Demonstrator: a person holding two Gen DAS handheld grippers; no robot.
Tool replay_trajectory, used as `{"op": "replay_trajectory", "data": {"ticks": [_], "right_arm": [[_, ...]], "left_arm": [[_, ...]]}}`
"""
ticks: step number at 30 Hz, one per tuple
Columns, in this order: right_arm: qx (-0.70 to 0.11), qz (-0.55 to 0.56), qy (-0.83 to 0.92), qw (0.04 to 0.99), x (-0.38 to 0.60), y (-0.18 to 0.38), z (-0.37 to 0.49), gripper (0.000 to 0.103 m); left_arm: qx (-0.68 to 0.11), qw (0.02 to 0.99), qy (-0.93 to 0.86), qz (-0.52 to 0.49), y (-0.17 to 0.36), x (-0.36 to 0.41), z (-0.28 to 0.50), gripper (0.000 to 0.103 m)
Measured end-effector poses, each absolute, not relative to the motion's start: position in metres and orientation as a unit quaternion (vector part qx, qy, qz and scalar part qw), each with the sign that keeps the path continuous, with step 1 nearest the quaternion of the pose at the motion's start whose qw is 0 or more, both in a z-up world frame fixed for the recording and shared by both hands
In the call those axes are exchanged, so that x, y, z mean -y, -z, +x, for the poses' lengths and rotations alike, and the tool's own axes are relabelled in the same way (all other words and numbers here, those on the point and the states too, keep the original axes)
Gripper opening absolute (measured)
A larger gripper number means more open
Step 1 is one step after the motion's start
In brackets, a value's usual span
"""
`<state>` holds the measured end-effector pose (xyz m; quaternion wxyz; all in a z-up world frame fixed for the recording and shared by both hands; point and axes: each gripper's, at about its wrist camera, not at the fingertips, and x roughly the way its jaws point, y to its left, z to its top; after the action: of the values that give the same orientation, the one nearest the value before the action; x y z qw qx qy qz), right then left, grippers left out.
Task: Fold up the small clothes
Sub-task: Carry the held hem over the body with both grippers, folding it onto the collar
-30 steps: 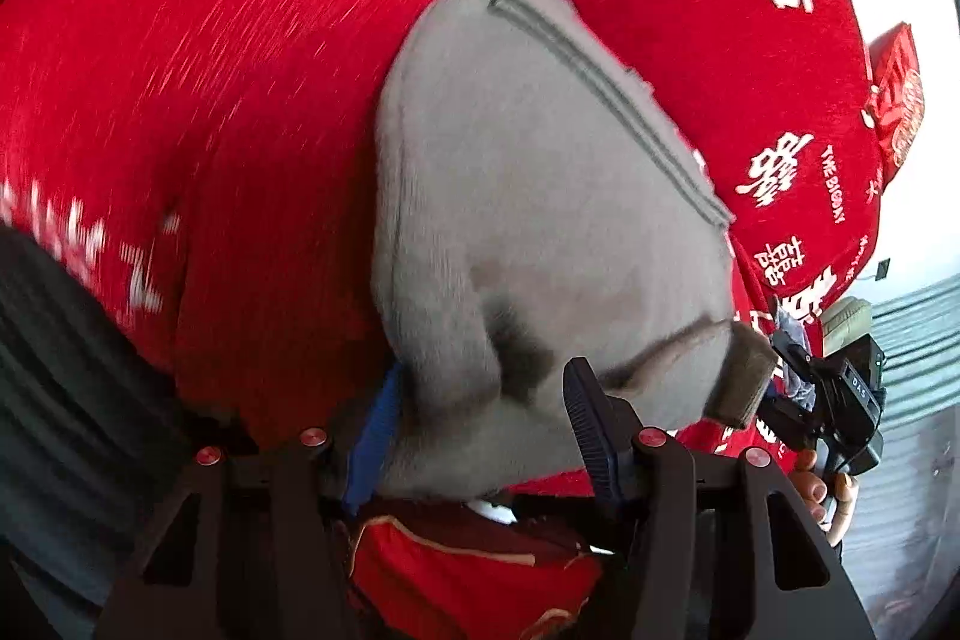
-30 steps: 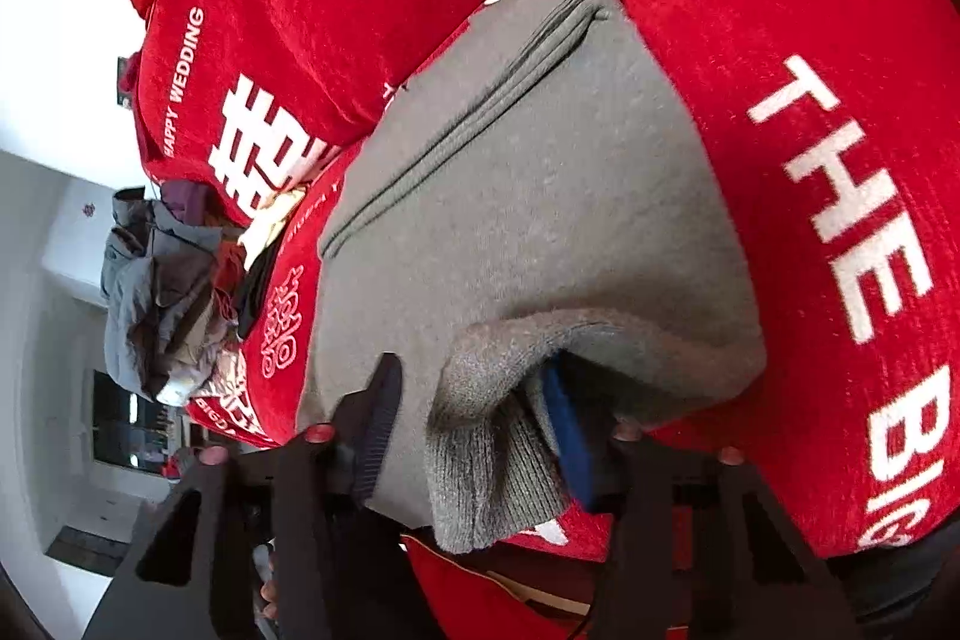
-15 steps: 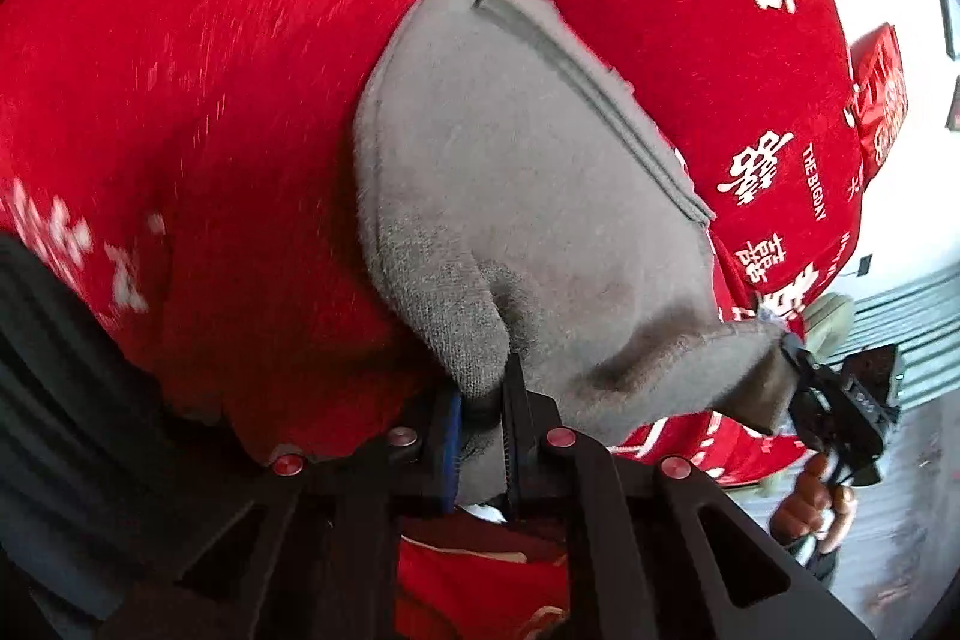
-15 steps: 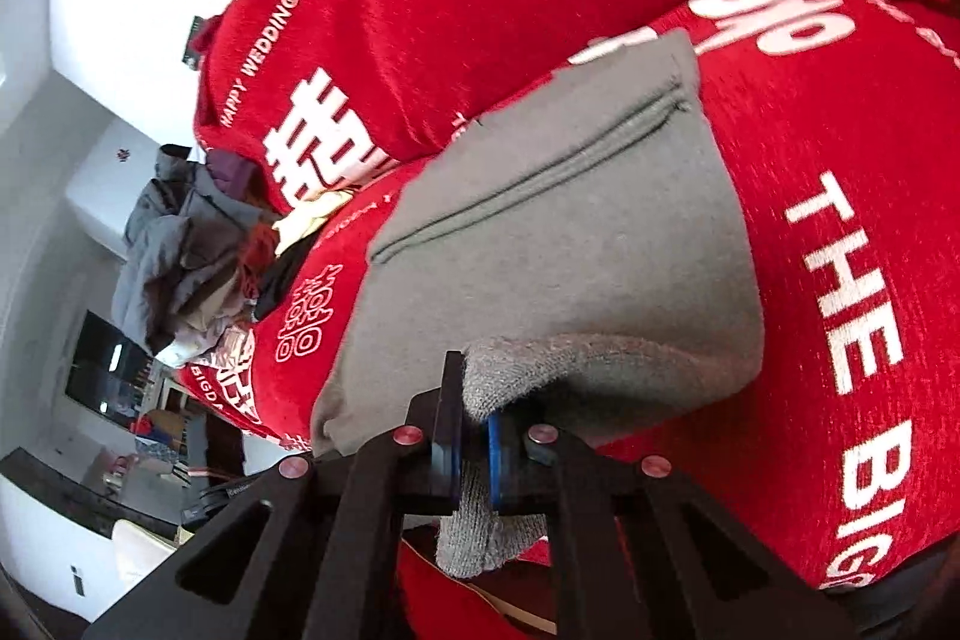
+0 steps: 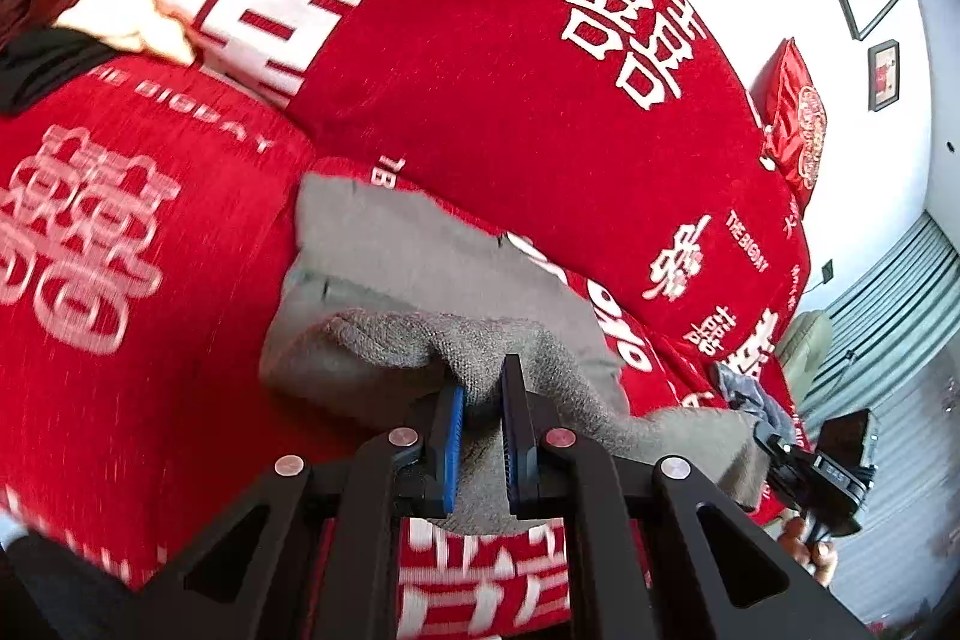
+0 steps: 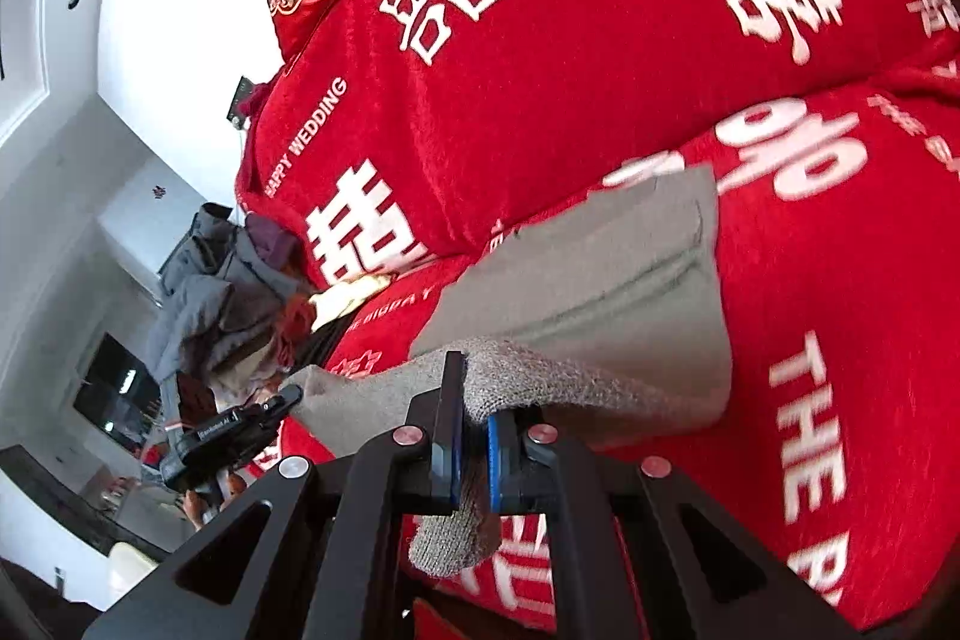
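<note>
1. Left gripper (image 5: 480, 403): the blue pads pinch the near hem of the grey garment (image 5: 420, 280). Cloth fills the gap between the pads, so the fingers are clamped on fabric, not pressed together empty.

2. Right gripper (image 6: 471, 421): the pads pinch the same hem at its other corner. A ribbed cuff or hem end (image 6: 456, 538) hangs below the pads toward 6 o'clock.

3. Location of the garment: it lies on the red sofa cover (image 5: 510, 70), on the seat cushion. Its far edge rests toward 12 o'clock near the backrest. Its near edge is raised off the cushion between the two grippers.

4. Reason for the two-corner hold: gripping both ends of one edge keeps that edge taut and straight. The judgement is that the edge can then be carried over the resting part as one even fold.

5. Reason for the far edge staying down: contact with the cushion probably anchors the cloth, so the raised half pivots about it.

6. Surroundings: a pile of other clothes (image 6: 222, 304) sits at 9 o'clock in the right wrist view, well apart from the garment.

7. Risk: the thick knit may slip if the pull becomes uneven.
</note>
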<state>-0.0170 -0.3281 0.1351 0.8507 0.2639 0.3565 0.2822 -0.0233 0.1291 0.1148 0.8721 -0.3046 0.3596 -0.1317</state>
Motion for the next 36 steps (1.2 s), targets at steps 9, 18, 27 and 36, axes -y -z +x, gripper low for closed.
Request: {"op": "replay_trajectory", "data": {"ticks": [9, 18, 27, 36], "right_arm": [[-0.368, 0.289, -0.239, 0.851, 0.333, -0.133, 0.093, 0.006], [-0.47, 0.257, -0.177, 0.826, 0.31, -0.051, 0.205, 0.007], [-0.503, 0.264, -0.166, 0.806, 0.317, -0.038, 0.195, 0.068], [-0.509, 0.236, -0.153, 0.813, 0.296, -0.046, 0.182, 0.071]], "left_arm": [[-0.393, 0.853, 0.122, -0.322, -0.109, -0.126, 0.092, 0.012], [-0.487, 0.792, 0.085, -0.359, -0.015, -0.129, 0.182, 0.012], [-0.49, 0.778, 0.093, -0.383, -0.018, -0.136, 0.149, 0.083], [-0.526, 0.792, 0.092, -0.295, -0.017, -0.084, 0.15, 0.083]]}}
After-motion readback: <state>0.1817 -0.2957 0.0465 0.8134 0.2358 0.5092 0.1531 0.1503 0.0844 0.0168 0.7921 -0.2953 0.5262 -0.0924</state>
